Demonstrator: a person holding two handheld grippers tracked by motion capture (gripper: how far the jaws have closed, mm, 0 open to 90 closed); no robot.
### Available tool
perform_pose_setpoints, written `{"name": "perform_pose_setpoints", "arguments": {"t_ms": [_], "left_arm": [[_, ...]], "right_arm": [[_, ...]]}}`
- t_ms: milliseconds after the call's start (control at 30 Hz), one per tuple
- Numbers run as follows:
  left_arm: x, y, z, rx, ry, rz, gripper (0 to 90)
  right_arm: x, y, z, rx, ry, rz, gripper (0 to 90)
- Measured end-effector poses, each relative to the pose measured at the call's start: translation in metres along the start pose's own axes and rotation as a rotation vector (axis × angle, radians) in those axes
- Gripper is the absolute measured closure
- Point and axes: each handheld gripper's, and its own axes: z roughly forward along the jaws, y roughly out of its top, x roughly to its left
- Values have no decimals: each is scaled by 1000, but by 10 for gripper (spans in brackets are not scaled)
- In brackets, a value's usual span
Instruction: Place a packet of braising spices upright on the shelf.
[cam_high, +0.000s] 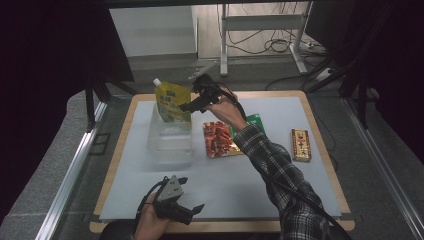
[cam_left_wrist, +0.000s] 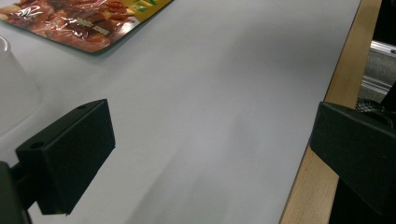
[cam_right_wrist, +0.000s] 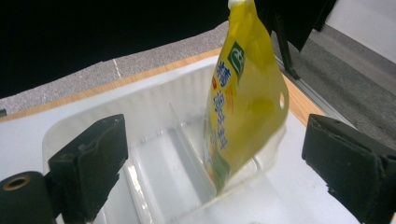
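Observation:
A yellow spout pouch (cam_high: 171, 104) stands upright in a clear plastic bin (cam_high: 169, 147) at the back left of the white mat. In the right gripper view the pouch (cam_right_wrist: 245, 93) leans against a divider in the bin (cam_right_wrist: 154, 172). My right gripper (cam_high: 187, 106) hovers just right of the pouch with its jaws pointing at it. That gripper (cam_right_wrist: 215, 140) is open, and its pads stand clear of the pouch on both sides. Near the front edge my left gripper (cam_high: 192, 196) is open with nothing between its fingers. Below that gripper (cam_left_wrist: 210, 130) lies bare mat.
A red snack pack (cam_high: 218, 140) lies right of the bin, with a green pack (cam_high: 256, 121) partly under the person's sleeve. A small patterned box (cam_high: 301, 145) lies at the right. The table's wooden edge (cam_left_wrist: 322, 154) runs close to my left gripper.

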Motion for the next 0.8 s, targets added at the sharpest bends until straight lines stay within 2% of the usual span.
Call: {"name": "perform_pose_setpoints", "arguments": {"t_ms": [200, 367, 533, 800], "left_arm": [[-1, 0, 0, -10, -6, 13, 0], [-2, 0, 1, -8, -4, 20, 0], [-2, 0, 1, -11, -5, 24, 0], [-2, 0, 1, -18, -4, 21, 0]], "right_arm": [[2, -11, -9, 15, 0, 0, 30], [6, -19, -14, 20, -8, -40, 23], [9, -30, -18, -3, 12, -25, 20], [12, -43, -25, -17, 7, -17, 13]]}}
